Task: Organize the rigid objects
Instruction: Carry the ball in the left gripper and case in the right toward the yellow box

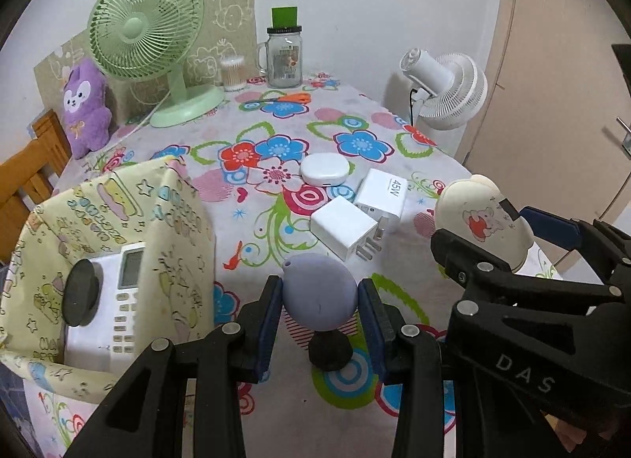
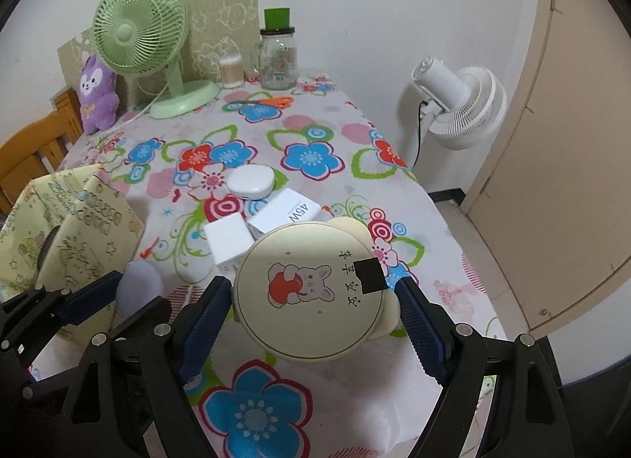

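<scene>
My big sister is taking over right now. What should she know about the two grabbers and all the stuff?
Left gripper: shut on the purple egg-shaped gadget, held above the tablecloth.
Right gripper: shut on the cream round case with the bunny picture.
Done: a white remote and a black round piece already sit in the yellow fabric basket.
Left: both held items, two white chargers and the white oval case.

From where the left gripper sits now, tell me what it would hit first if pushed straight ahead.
The left gripper, shut on the lavender egg-shaped object, would probably run first into the nearer white charger, lying prongs toward it. Depth is uncertain through the fisheye.
</scene>
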The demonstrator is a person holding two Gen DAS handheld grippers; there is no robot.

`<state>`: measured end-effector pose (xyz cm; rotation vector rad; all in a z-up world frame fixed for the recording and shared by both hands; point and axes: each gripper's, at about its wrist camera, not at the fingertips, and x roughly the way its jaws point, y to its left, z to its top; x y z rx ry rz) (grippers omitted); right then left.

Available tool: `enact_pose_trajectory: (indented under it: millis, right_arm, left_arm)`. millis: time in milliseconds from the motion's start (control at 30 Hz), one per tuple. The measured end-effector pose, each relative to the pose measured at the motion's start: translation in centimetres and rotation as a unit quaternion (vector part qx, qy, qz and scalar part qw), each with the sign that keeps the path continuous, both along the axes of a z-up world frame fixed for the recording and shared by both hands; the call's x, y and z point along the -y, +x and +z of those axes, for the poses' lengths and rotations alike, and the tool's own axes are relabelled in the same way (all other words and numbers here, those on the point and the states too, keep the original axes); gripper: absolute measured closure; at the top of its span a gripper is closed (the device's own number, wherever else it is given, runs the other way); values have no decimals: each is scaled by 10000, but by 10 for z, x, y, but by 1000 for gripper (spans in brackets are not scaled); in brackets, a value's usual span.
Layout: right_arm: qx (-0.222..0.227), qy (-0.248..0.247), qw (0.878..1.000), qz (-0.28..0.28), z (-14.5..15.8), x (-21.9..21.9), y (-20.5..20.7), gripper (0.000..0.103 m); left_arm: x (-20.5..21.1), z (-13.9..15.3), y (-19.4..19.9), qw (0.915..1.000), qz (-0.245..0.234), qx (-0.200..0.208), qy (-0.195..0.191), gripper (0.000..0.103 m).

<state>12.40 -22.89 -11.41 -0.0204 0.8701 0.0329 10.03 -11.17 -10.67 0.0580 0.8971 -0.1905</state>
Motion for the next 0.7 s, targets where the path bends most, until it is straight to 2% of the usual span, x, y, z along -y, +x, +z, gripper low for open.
enact_pose_trajectory:
  millis: [700]
  right_arm:
    - [370, 126, 9990, 234, 52, -30, -26, 18]
  left_arm:
    - [-25, 48, -25, 9994, 16, 318, -97, 64]
